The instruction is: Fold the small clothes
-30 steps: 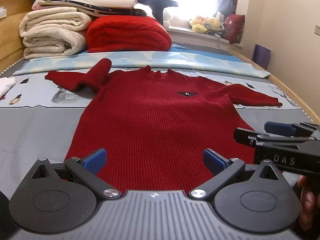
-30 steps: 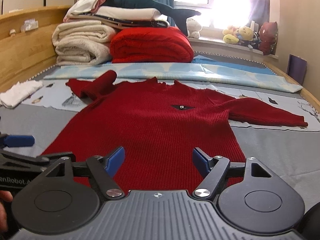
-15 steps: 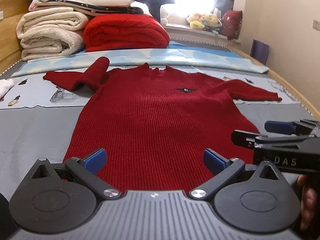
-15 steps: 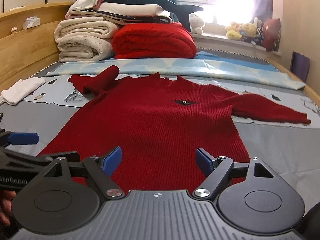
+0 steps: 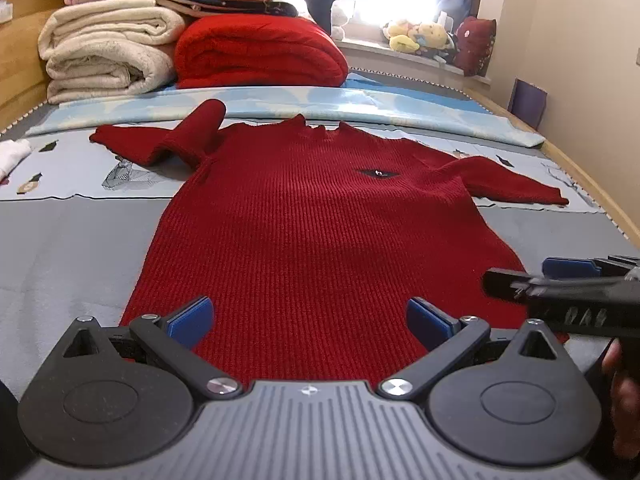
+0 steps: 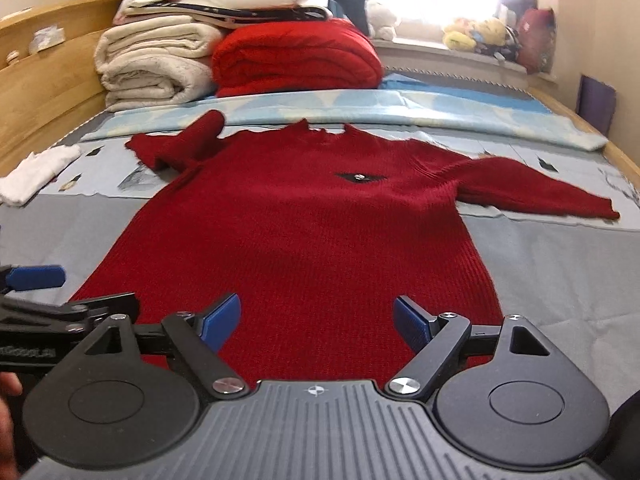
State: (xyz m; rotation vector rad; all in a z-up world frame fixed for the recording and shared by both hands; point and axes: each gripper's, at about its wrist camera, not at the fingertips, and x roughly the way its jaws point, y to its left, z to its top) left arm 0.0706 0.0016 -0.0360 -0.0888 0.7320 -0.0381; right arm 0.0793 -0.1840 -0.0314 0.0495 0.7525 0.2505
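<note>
Grey bed [image 5: 60, 248] under both claws, red sweater [image 5: 320, 232] flat ahead, hem between their fingers, left claw [image 5: 308, 316] wide and holding nothing, right claw [image 6: 318, 314] likewise beside it

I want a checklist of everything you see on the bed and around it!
Surface: grey bed cover with a pale blue printed sheet.
Job's things: red sweater lying flat, front up, one sleeve bent back.
Clutter: white cloth, cream blankets, red blanket.
Grippers: left gripper and right gripper, both open above the hem, holding nothing.
Cables: nothing seen.
Surroundings: wooden bed frame, plush toys at the bright window.
</note>
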